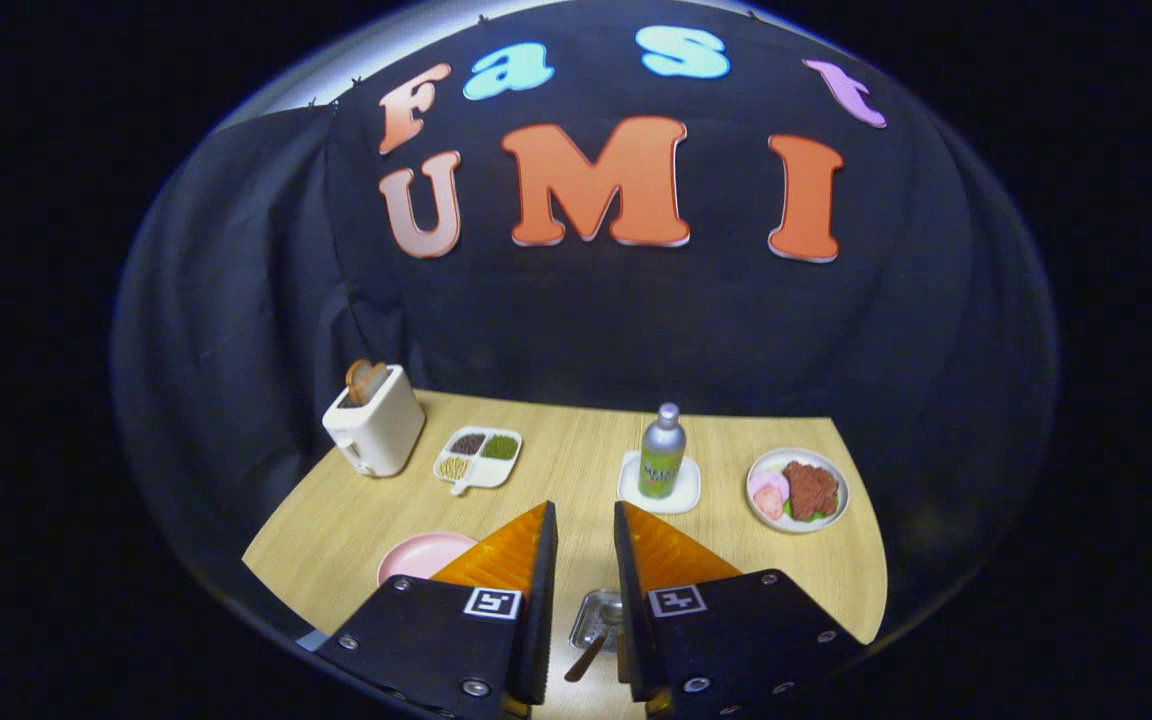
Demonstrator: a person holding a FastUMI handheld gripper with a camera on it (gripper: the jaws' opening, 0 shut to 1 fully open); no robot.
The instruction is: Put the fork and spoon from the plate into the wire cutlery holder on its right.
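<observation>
Pink plate [421,555] near table's front edge, partly hidden. Metal cutlery holder [594,618] to its right (partly hidden), spoon [598,640] leaning inside, handle tilted toward front edge.

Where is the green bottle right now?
In the gripper view the bottle stands on a white coaster beyond the gripper, left of the food plate.
</observation>
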